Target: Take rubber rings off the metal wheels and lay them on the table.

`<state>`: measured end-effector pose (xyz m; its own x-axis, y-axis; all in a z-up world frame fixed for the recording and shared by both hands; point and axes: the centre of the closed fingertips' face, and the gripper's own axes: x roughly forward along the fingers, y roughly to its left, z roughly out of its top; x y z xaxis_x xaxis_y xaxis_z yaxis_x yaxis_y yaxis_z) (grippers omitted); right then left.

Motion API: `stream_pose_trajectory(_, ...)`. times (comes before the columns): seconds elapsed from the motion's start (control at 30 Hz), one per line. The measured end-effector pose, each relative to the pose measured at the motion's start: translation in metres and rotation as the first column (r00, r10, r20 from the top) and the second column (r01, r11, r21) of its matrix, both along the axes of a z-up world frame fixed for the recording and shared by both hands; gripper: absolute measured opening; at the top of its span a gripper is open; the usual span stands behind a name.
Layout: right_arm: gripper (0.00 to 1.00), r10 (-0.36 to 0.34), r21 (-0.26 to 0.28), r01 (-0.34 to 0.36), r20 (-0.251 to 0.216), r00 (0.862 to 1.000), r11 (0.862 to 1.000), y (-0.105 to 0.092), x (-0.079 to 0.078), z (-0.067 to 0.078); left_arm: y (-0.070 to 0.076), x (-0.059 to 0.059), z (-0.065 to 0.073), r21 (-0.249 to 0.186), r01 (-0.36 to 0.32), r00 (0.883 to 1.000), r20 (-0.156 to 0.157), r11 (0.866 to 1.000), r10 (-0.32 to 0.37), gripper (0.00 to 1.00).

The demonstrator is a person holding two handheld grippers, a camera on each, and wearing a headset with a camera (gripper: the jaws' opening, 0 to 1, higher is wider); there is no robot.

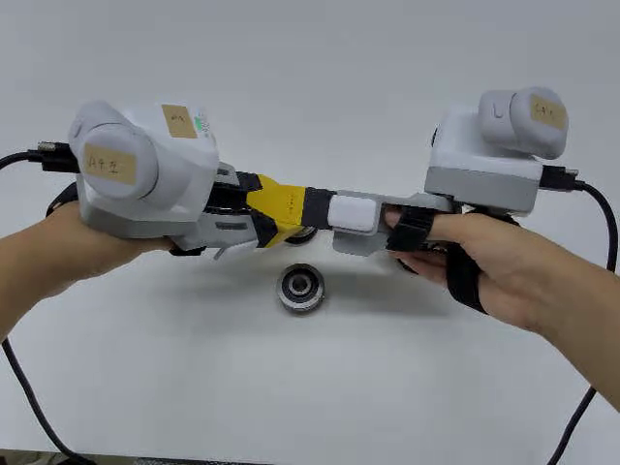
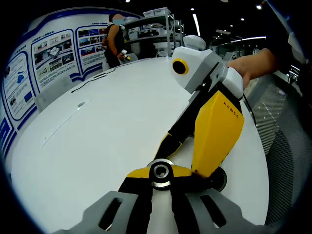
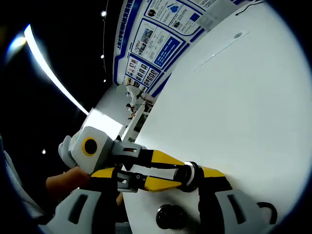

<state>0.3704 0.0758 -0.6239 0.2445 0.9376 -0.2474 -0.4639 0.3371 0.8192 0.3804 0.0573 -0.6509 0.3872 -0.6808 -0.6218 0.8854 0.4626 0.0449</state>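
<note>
The left gripper (image 2: 161, 173) is pinched tight on a small silver metal wheel with a dark hub (image 3: 189, 175), one yellow-tipped jaw on either side of it. It holds the wheel up off the white table (image 1: 310, 387), most likely as a vice so the wheel cannot turn or slip. The right gripper (image 2: 187, 165) reaches in from the opposite side, nose to nose with the left, its broad yellow jaws straddling the same wheel. They seem placed to catch the rubber at the rim and drag it off, but I cannot tell whether they have closed on it, as the other jaws mask the tips. Behind each tool a hand, the left hand (image 1: 87, 242) and the right hand (image 1: 484, 262), holds it level. Just below the meeting jaws, on the person's side, a second metal wheel (image 1: 301, 288) lies flat on the table with its black rubber ring (image 1: 283, 291) on, probably parked close for the next turn.
</note>
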Motion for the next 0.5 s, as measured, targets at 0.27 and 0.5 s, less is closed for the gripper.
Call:
stream_pose_trajectory(0.27, 0.67, 0.002, 0.002, -0.002, -0.006, 1.0, 1.0, -0.0048, -0.0037, 0.0019, 0.0001, -0.0002, 0.0, 0.002, 0.001, 1.0, -0.001, 1.0, -0.001, 0.13)
stream_pose_trajectory(0.5, 0.66, -0.003, 0.004, 0.003, -0.005, 1.0, 1.0, -0.0062, -0.005, 0.0034, 0.0, -0.0001, 0.0, 0.004, 0.0, 1.0, -0.001, 1.0, 0.0, 0.13)
